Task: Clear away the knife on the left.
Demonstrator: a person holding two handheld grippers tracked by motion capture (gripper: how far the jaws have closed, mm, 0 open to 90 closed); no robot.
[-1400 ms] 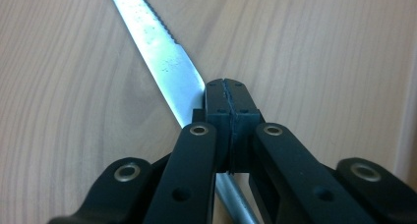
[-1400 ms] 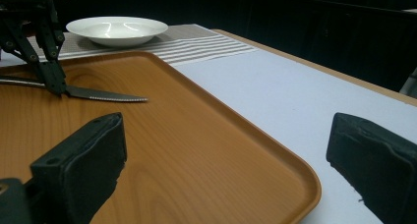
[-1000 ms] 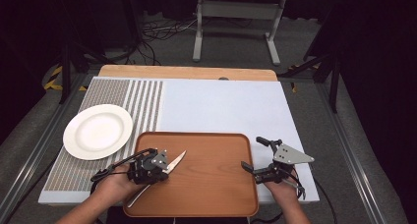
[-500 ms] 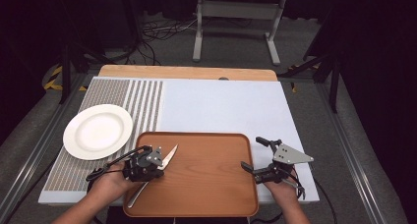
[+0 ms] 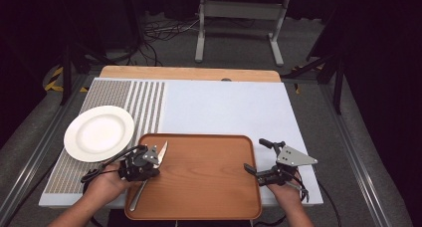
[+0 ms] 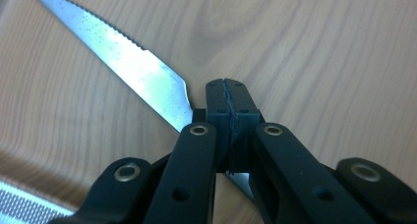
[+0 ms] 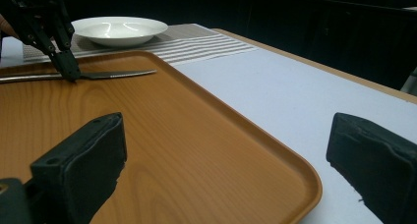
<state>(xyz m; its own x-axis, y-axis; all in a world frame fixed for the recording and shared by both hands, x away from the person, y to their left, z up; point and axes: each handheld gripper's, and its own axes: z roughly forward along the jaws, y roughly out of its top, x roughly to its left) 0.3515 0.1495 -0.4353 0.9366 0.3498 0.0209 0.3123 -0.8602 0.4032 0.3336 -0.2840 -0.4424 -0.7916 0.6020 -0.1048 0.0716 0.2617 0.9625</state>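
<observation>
Serrated knife [image 5: 152, 168] flat on tray [image 5: 209, 187]

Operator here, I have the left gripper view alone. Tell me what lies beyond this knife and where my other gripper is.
Observer: A white plate sits on the striped mat just left of the wooden tray.
Operator: Give me the right gripper.
Observer: The right gripper is at the tray's right edge, jaws wide apart, holding nothing.
Operator: Report the knife's handle; my jaws hide it.
Observer: The knife is clamped in the left gripper near where blade meets handle; the handle runs back toward the tray's near-left corner.
</observation>
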